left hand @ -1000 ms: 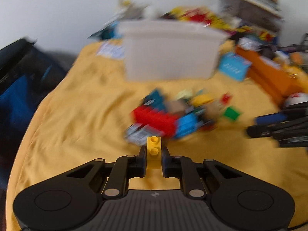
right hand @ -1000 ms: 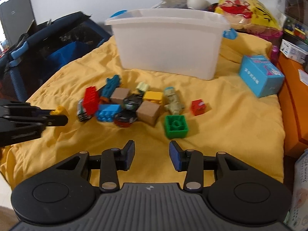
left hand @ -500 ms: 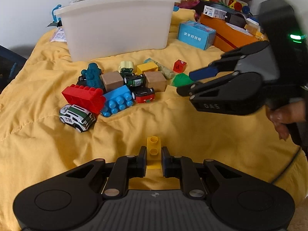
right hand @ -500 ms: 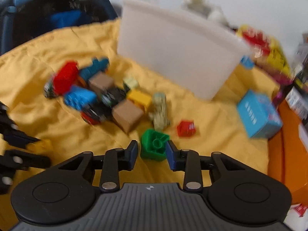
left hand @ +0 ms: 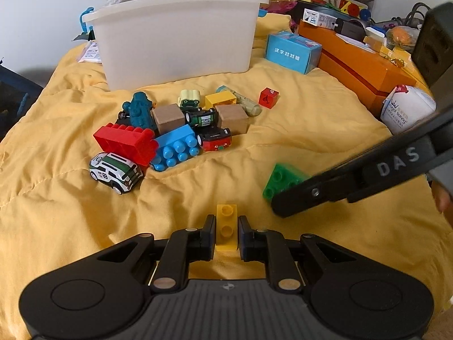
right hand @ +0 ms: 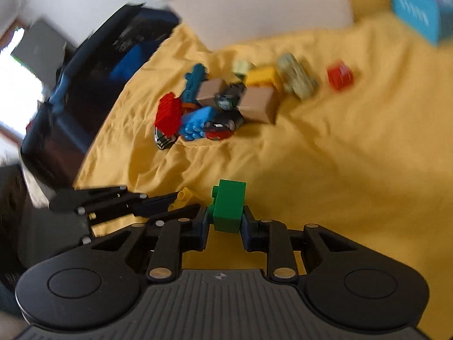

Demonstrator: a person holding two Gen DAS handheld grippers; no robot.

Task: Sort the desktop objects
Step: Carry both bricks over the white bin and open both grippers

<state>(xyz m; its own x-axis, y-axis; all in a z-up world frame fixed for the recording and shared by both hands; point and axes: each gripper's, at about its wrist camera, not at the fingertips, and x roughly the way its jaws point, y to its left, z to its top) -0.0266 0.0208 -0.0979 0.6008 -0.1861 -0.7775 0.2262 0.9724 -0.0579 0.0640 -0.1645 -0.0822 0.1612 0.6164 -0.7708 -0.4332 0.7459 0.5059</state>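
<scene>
**Two bricks pinched over the yellow blanket**

The green brick (right hand: 228, 205) sits between the pads of the right gripper (right hand: 225, 221), whose jaws have just been closing and now clamp its sides, low over the yellow blanket (left hand: 311, 130). Just beside it, the left gripper (left hand: 226, 231) stands closed on a small yellow brick (left hand: 226, 226), studs facing up. Farther back lies the toy heap: a red brick (left hand: 124, 141), a blue brick (left hand: 177, 147), a white toy car (left hand: 116, 171), two brown cubes. Behind them stands the white bin (left hand: 175, 34), with a blue box (left hand: 293, 51) to its right.
</scene>
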